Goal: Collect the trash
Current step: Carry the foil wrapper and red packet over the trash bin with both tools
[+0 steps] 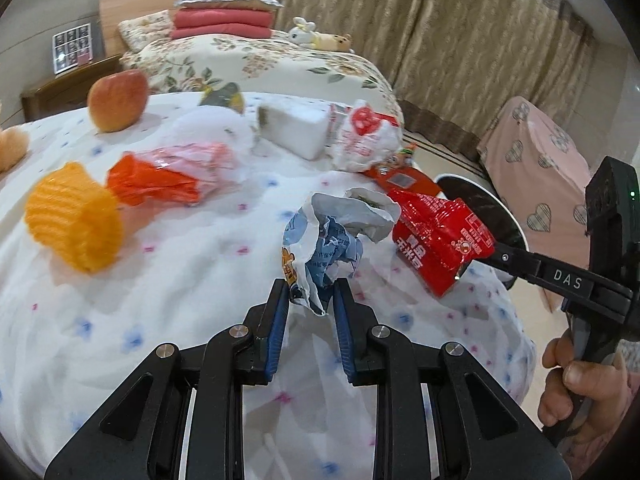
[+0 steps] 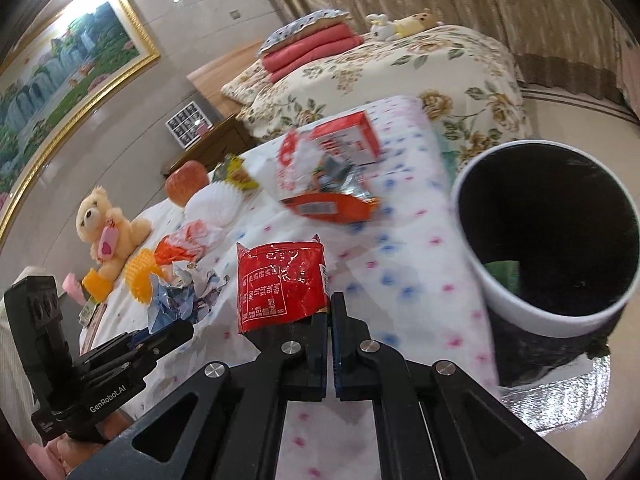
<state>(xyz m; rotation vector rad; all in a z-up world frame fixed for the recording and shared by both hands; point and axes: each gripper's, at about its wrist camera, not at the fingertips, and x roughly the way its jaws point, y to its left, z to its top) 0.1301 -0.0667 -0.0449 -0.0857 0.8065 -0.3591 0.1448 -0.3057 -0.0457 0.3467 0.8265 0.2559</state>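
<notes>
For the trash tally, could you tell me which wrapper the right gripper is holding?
The shiny red wrapper, pinched at its corner by the right gripper; the crumpled blue-and-white wrapper is in the left gripper.

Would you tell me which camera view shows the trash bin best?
The right wrist view shows the trash bin best: its whole white rim and dark interior are visible beside the table, with something green inside. The left wrist view shows only a sliver of the bin, mostly hidden behind the red wrapper and the right gripper.
</notes>
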